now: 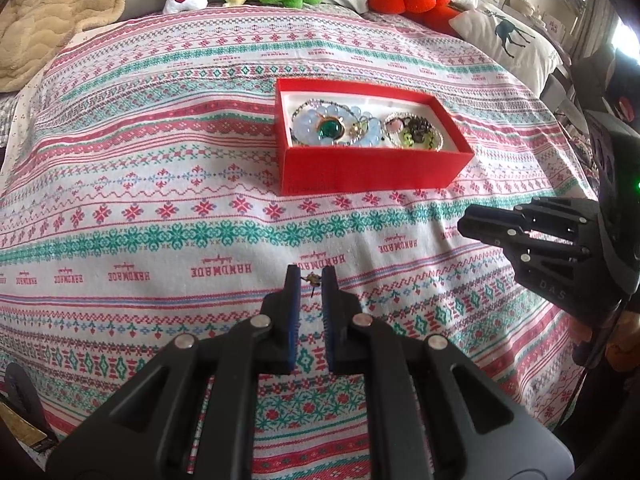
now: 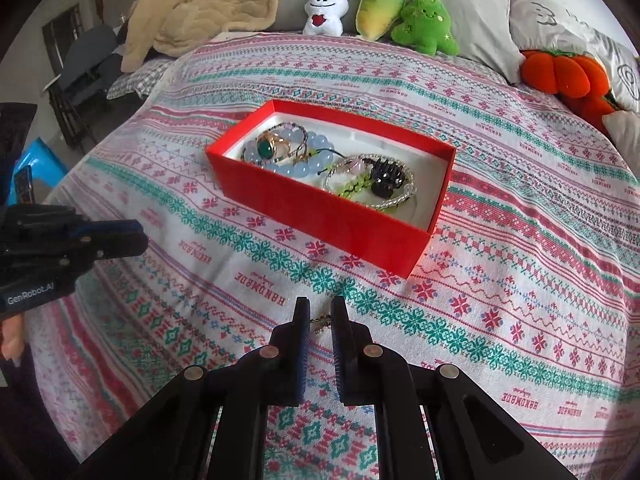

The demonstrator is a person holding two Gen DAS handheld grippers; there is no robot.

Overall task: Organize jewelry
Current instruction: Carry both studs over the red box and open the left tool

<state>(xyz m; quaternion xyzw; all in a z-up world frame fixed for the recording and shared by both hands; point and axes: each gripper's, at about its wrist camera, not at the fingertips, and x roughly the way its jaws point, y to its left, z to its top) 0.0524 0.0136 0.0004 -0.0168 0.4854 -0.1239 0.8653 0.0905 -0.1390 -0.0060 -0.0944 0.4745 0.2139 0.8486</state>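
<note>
1. Jaws, left gripper [image 1: 311, 280]: blue pads drawn close and clamped on a small gold earring [image 1: 312, 279] with a thin post hanging below it; item held at the pad tips, above the bedspread.
2. Jaws, right gripper [image 2: 320, 322]: likewise nearly together, pinching a second small gold piece [image 2: 321, 322], apparently an earring, at the tips; clear of the cloth as far as can be told.
3. Red box [image 2: 320, 216]: open, rectangular, white-lined, resting on the bedspread beyond both grippers and well apart from each.
4. Box contents, one end: pale blue bead bracelet [image 2: 298, 168] with a gold ring set with a green stone [image 2: 266, 147] lying on it.
5. Box contents, other end: clear beaded bracelet [image 2: 394, 199] encircling a dark hair claw [image 2: 386, 172] and a yellow-green beaded strand [image 2: 354, 189]. Items overlap; finer sorting cannot be told.
6. Bedspread [image 1: 160, 184]: white with red and teal woven bands, "HANDMADE" repeated.
7. Far edge of bed: white plush [image 2: 325, 10], yellow-green plush [image 2: 380, 8], green plush [image 2: 426, 20], orange pumpkin plush [image 2: 562, 72], grey pillows [image 2: 472, 28], beige quilted blanket [image 2: 208, 4].
</note>
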